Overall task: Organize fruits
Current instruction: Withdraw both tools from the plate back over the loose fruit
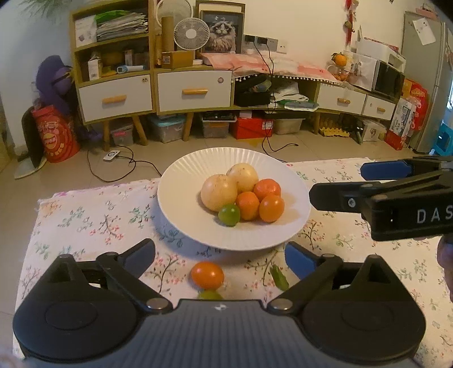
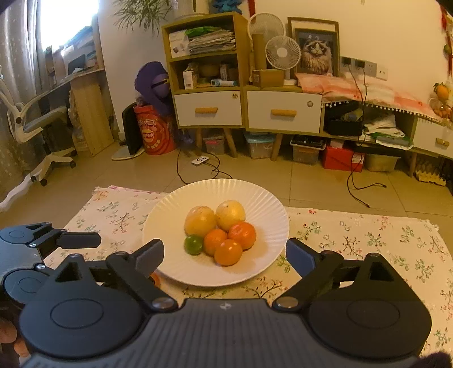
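Now six fruits sit heaped in the white plate: two yellow ones, three oranges and a green lime. Another orange fruit lies on the floral cloth just before it. Both the left gripper and right gripper tilt downward, jaws spread wide and empty.

Warm, dim indoor light tints both views yellowish. In the right wrist view a window blows out white at the upper left. Fisheye bending curves the shelves, corners darken, and detail looks soft and slightly grainy.
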Tool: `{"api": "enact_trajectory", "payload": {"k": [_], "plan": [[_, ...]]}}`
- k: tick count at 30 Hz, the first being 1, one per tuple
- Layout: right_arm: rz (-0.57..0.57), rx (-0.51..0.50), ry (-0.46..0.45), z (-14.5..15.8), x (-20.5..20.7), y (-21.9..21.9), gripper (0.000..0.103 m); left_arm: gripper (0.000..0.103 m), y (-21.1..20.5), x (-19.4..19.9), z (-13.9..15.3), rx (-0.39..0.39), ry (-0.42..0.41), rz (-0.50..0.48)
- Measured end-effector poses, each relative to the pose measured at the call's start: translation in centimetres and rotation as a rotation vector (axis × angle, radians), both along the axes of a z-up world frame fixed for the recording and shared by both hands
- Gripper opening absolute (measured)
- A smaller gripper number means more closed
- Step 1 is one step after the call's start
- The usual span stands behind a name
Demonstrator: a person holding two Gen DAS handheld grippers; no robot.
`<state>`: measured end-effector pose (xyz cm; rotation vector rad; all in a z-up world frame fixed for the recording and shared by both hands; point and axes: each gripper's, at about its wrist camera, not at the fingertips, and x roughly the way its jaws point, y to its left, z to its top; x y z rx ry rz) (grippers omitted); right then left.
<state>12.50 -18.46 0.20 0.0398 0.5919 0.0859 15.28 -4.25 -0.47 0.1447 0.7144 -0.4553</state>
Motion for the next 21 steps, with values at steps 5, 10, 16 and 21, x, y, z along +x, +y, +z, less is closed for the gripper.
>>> {"api": "enact_trajectory", "payload": {"k": [5,10,16,21], "plan": [[-0.005,0.002,0.017,0.3,-1.0,0.7,0.099,0.088,0.7,-1.2,0.4,0.001,0.014,-0.002],[-0.023,-0.023,0.033,0.4,-1.9,1.4,0.100,0.088,1.6,-2.0,0.7,-0.002,0.032,0.012],[-0.037,-0.038,0.040,0.4,-3.1,2.1,0.101,0.088,3.0,-3.2,0.8,0.004,0.044,0.030],[-0.031,-0.045,0.049,0.1,-3.9,2.6,0.102,0.088,4.2,-4.0,0.9,-0.001,0.046,0.044]]}}
